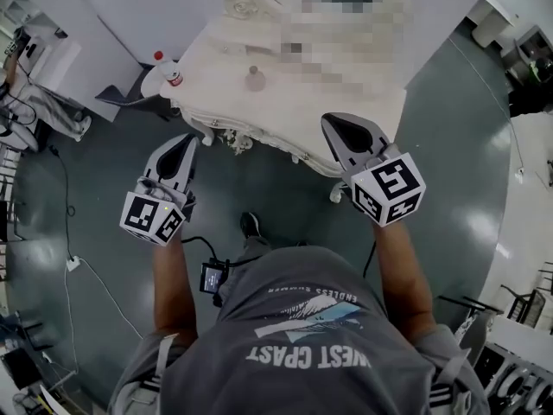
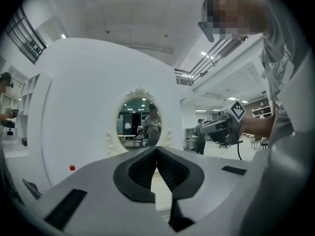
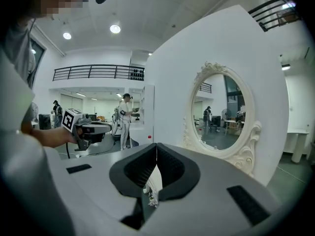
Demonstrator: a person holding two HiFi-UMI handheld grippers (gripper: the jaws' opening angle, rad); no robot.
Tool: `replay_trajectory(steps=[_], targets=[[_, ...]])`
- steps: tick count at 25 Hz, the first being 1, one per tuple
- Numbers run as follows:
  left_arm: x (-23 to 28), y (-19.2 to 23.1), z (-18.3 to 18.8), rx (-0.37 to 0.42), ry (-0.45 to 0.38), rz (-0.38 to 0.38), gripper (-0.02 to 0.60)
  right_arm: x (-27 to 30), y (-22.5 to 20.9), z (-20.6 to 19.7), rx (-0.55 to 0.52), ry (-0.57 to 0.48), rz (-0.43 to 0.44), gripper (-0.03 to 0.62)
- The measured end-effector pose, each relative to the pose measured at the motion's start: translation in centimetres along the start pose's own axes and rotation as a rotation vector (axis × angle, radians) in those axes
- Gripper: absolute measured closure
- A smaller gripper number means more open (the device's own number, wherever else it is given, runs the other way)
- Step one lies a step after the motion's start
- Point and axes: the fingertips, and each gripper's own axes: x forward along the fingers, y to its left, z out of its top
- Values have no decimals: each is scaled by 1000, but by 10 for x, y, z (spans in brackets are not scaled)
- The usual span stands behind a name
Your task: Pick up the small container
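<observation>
The left gripper and right gripper are both hovering clenched and empty. The small container is sitting at the right one's eleven o'clock, so it should probably be opening its jaws first.

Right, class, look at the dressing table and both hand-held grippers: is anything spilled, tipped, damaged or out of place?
Nothing stands out. The small container stands upright on the white table, a red-capped bottle sits by its left corner, and the left hand-held gripper and right hand-held gripper are shut and empty.
</observation>
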Motion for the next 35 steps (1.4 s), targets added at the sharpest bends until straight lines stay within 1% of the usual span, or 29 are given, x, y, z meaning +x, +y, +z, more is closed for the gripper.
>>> replay_trajectory(steps=[4, 10, 21, 27, 35], targets=[[19, 24, 7, 11, -14, -59, 565, 19, -5, 7, 12, -1, -54, 568], [38, 64, 5, 9, -18, -114, 565, 47, -6, 13, 22, 5, -114, 568], [74, 115, 3, 1, -33, -228, 565, 83, -16, 20, 37, 28, -234, 568], [78, 148, 0, -8, -37, -241, 565, 115, -14, 27, 36, 42, -249, 568], [59, 197, -8, -40, -55, -212, 565, 159, -5, 32, 11, 77, -248, 568]])
